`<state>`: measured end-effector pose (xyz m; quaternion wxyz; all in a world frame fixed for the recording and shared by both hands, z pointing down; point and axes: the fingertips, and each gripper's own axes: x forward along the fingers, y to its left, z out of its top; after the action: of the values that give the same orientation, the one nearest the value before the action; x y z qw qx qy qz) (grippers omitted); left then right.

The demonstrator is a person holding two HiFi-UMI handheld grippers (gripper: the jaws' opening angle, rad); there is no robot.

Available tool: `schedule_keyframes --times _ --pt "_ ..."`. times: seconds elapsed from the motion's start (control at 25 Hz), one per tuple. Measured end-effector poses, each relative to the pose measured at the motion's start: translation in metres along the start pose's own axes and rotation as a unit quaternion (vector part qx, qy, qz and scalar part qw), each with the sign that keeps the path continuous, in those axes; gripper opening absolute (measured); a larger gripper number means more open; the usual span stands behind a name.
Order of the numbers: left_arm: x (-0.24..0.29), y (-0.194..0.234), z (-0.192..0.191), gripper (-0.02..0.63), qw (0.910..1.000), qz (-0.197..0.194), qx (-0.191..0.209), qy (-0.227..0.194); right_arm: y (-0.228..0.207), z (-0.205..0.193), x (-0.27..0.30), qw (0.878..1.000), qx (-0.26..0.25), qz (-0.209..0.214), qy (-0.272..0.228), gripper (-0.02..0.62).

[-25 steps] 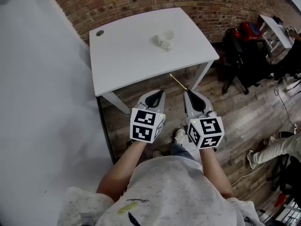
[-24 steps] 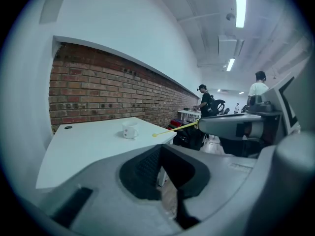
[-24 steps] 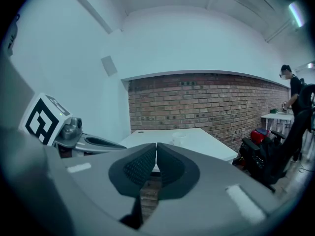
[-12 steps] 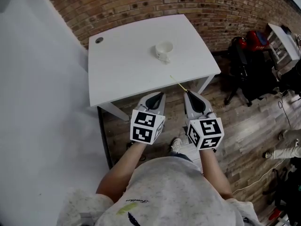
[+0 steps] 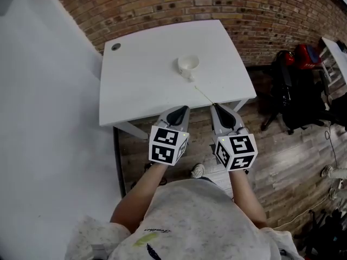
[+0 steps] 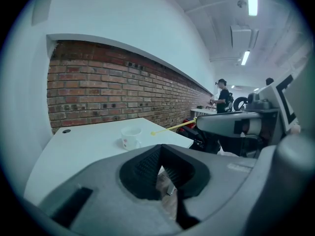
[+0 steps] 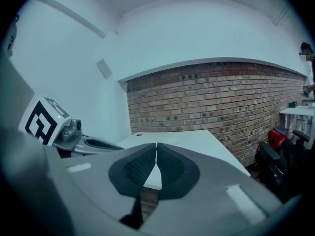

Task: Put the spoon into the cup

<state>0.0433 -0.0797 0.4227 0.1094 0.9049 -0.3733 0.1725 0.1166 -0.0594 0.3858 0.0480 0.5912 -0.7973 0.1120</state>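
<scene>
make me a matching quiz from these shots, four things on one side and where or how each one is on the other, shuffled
1 cup
2 spoon
3 left gripper
4 dark round cap

A clamped in right gripper
B far left corner of white table
C shut, holding nothing
D upright on white table

Pairs: 1-D, 2-A, 3-C, 4-B

White cup (image 5: 188,65), yellow spoon (image 5: 204,94), white table (image 5: 141,85), red-brick wall (image 5: 179,4)

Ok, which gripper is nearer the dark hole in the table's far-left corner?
Left. The left gripper is off the table's near edge, the hole ahead to its left; the right gripper, holding the spoon, is farther right.
</scene>
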Motion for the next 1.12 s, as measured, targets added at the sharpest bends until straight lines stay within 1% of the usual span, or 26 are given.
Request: schedule_keyframes --times 0.24,0.48,0.8,1.12 --pt "0.022 -0.002 0.01 -0.008 0.9997 0.024 -0.005 0.0 -0.024 0.006 0.014 1.0 -0.004 0.026 0.0 0.015" --pt "0.034 0.003 0.016 -0.008 0.9991 0.041 -0.008 -0.001 -0.036 0.009 0.026 0.999 -0.002 0.041 0.002 0.015" --pt "0.057 0.017 0.02 -0.005 0.999 0.043 -0.013 -0.003 -0.048 0.012 0.049 0.999 -0.009 0.046 0.008 0.015" --pt "0.089 0.044 0.024 -0.003 0.9992 0.037 -0.017 0.002 -0.061 0.012 0.089 0.999 -0.016 0.044 0.021 0.015"
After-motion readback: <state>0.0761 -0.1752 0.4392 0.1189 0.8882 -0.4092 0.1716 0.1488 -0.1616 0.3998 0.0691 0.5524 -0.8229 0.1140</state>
